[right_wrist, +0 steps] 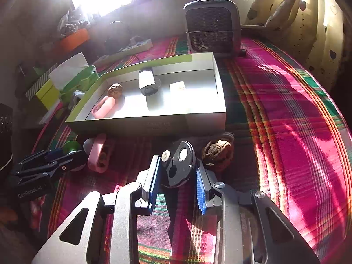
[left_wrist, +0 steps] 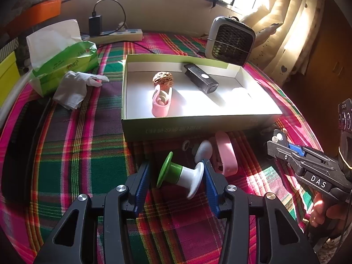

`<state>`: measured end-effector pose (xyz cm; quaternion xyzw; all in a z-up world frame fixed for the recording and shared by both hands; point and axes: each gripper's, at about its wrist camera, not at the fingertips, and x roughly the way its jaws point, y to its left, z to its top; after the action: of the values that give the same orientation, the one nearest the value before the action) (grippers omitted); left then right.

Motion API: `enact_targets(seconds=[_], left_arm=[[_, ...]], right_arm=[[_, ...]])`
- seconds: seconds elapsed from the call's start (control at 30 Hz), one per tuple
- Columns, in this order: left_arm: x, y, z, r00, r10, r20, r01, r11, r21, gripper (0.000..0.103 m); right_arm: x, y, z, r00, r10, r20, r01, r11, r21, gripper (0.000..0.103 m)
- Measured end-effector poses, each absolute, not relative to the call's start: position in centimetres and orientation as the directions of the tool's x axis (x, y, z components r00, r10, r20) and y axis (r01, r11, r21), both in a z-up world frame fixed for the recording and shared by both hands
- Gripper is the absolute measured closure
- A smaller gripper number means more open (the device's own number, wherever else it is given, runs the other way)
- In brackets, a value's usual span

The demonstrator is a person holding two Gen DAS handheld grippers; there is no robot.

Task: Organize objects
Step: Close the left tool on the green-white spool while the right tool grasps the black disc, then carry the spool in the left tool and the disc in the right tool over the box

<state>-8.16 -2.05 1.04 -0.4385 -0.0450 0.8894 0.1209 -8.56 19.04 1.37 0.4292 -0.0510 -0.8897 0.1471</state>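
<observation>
Box point(left_wrist: 198, 124), an open shallow carton with a green rim, sits mid-cloth and already holds a walnut point(left_wrist: 162, 78), a pink case point(left_wrist: 161, 106), a black torch-like gadget point(left_wrist: 201, 78) and a pale block point(right_wrist: 177, 87); what is left lies loose on the near side of its front wall. Both hands work that strip, so each lift would go up and away over the wall. A green-and-white spool point(left_wrist: 183, 176) lies on its side between the fingers of the left gripper point(left_wrist: 176, 176), long axis crosswise from pad to pad; the white flange touches one blue pad, the green end stands clear of the other, so the jaws are spread around it, not pinching. Just beyond it lie a second pink case point(left_wrist: 226, 154) and a small white knob point(left_wrist: 203, 150). The right gripper point(right_wrist: 178, 173), nearer the box's right corner, has its jaws closed in on a black disc gadget point(right_wrist: 179, 165); whether both pads press I cannot tell. A second walnut point(right_wrist: 217, 154) rests just beside it. Underneath is a plaid cloth point(right_wrist: 297, 121), with a small fan point(left_wrist: 230, 39), a tissue pack point(left_wrist: 66, 63) and a sunlit window behind
</observation>
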Motion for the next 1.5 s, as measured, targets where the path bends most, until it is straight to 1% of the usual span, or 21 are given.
enact_targets(seconds=[0.07,0.23,0.3,1.5], left_arm=[[-8.19,-2.09,1.03,-0.589,0.241,-0.771,-0.171,-0.970,-0.173,0.067],[-8.23,-2.19,1.03,-0.590,0.242,-0.770,-0.169,-0.970,-0.175,0.069],[-8.22,-2.14,1.03,-0.589,0.244,-0.770,-0.170,-0.969,-0.178,0.071],[-7.83,-2.10,1.65,-0.595,0.242,-0.766,-0.175,-0.970,-0.170,0.071]], right_arm=[[-8.55,19.10,1.38,-0.588,-0.309,-0.747,0.218,-0.950,0.222,0.074],[-8.56,19.09,1.38,-0.587,-0.312,-0.747,0.219,-0.950,0.225,0.075],[-8.52,19.09,1.39,-0.587,-0.312,-0.747,0.219,-0.949,0.225,0.075],[-8.29,18.99,1.46,-0.585,-0.322,-0.744,0.229,-0.946,0.229,0.075]])
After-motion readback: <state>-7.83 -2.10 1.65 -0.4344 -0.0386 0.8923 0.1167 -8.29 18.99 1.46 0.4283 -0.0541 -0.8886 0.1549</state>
